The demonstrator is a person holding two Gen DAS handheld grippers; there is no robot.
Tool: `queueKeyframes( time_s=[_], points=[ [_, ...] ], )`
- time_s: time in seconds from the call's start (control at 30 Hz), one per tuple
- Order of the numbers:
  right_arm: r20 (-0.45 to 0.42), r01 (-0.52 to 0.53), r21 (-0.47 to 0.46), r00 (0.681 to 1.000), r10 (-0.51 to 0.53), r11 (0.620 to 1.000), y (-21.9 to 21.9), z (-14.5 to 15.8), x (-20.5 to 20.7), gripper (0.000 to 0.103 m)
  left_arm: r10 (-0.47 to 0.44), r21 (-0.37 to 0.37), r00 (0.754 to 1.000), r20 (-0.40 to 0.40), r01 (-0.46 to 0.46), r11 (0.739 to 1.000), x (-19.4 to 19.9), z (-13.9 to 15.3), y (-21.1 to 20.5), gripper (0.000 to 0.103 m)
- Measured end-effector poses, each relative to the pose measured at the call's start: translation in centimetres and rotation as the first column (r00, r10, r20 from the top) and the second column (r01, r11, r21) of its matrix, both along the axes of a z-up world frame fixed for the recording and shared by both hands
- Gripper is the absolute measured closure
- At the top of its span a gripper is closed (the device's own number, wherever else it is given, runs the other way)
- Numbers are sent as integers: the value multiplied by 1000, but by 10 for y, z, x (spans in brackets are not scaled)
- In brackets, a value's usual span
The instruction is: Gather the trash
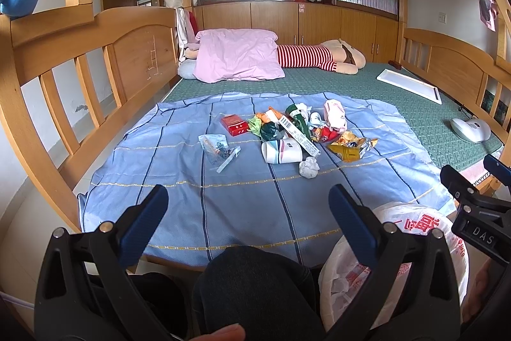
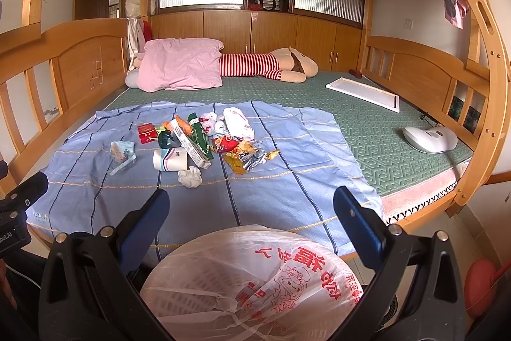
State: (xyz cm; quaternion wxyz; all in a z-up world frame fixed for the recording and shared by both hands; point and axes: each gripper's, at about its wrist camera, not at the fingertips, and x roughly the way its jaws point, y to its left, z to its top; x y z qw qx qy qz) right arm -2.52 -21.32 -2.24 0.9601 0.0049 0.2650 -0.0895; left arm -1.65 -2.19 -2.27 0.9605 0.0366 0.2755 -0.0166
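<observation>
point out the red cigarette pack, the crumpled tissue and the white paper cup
red cigarette pack (image 1: 234,124), left wrist view, on its top face
crumpled tissue (image 2: 190,176), right wrist view, on its middle
white paper cup (image 2: 171,159), right wrist view, on its side wall

Trash (image 1: 287,133) lies heaped mid-frame on the blue cloth (image 1: 191,206): wrappers, a toppled white cup (image 1: 281,151), crumpled tissue (image 1: 308,166). A bag-lined bin (image 2: 252,286) sits open at bottom.

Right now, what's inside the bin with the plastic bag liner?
The bin shows only its white plastic bag liner with red print and the basket's slotted wall through it. No trash is visible inside, though crumpled folds hide the bottom. All trash lies on the blue cloth.
</observation>
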Motion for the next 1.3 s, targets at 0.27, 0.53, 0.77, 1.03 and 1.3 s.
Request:
queueKeyframes(
  time_s=[0.27,0.53,0.77,1.03,1.3],
  points=[
    [-1,0,1,1000,0,1000,0,-1,0,3,0,-5,1000,-7,0,1000,5,-4,3,3],
    [-4,2,2,1000,-2,1000,0,-2,1,3,-3,-4,1000,-17,3,1000,10,-2,4,3],
    [-26,4,-12,1000,-4,1000,3,-9,13,3,5,-12,999,-52,-6,1000,31,-7,14,3],
    [-85,26,-8,996,-27,1000,1,-20,42,3,-10,-18,994,-111,8,1000,74,-22,29,3],
    [-163,-13,29,986,18,999,10,-18,101,3,-35,-22,985,-171,31,999,196,-23,75,4]
  ],
)
